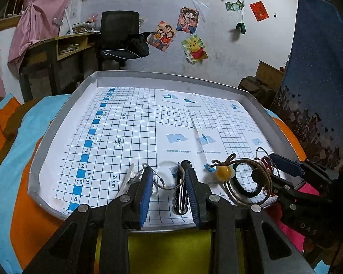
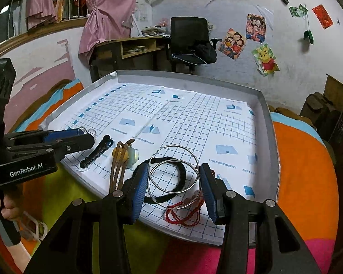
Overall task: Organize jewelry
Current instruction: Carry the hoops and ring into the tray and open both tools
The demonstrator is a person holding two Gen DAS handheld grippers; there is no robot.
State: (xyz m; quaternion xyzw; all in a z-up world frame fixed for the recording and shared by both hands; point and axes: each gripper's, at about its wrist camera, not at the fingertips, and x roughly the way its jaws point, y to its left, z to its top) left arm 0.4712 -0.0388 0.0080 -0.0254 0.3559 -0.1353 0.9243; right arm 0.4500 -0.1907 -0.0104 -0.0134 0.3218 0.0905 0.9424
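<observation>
- Left gripper (image 1: 169, 182): jaws moderately apart, blue pads low over the near edge of the tray (image 1: 57, 118), gripping nothing. A black hair clip (image 1: 181, 187) lies between the fingers, close to the right pad; a small clear ring (image 1: 165, 175) lies there too.
- Just left of its left finger: a silvery clip (image 1: 127, 180), partly hidden by the finger.
- Right gripper (image 2: 173, 185): jaws wide apart, holding nothing. Between them lie two large silver hoops (image 2: 173, 171), overlapping each other and a black hair band (image 2: 169, 178).
- Red cord bracelet (image 2: 185, 212) with pale beads at the tray's near edge, partly under the hoops and beside the right pad.
- Left of the right gripper: brown elastic loops (image 2: 119, 166) tied to a yellow egg-shaped charm (image 2: 123, 154), hanging over the tray rim.
- All pieces cluster along the near edge, on a blue grid sheet (image 1: 130, 127); the far part of the sheet is bare.
- A person's hand (image 2: 4, 205) grips the left gripper's handle at the lower left of the right view.
- Tray rests on striped orange-and-blue bedding (image 1: 16, 159).
- Far: black office chair (image 1: 120, 34), wooden desk (image 1: 64, 43), pink curtain (image 1: 45, 11), cartoon posters (image 1: 187, 20) on the white wall.
</observation>
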